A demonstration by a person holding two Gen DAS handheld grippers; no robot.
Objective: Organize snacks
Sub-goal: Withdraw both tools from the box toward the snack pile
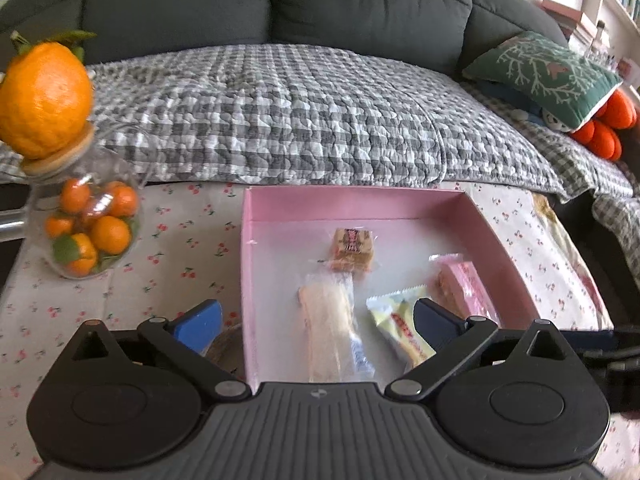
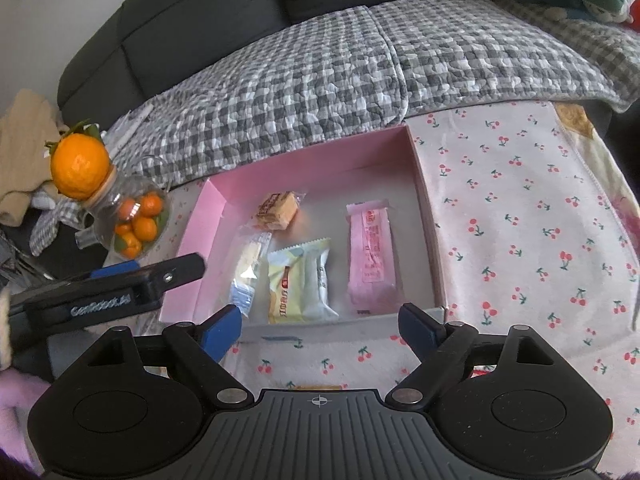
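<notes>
Both claws are hanging spread wide and gripping nothing. The left gripper (image 1: 318, 322) is hovering over the near edge of the pink box (image 2: 218, 204), above the clear-wrapped wafer (image 1: 326, 332). The right gripper (image 2: 320, 326) is sitting just outside the box, apart from the yellow packet (image 2: 298, 280), pink bar (image 2: 370, 256) and square cookie (image 2: 278, 210) lying inside.

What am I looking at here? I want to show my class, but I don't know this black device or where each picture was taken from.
A person holds a two-finger gripper in each hand; each carries a camera looking along its fingers. One picture shows the left gripper, the other the right gripper. Both are open and hold nothing. On the cherry-print cloth sits a pink box with four wrapped snacks: a pink bar, a yellow packet, a clear-wrapped stick and a small square biscuit. A jar of oranges stands beside it.
</notes>
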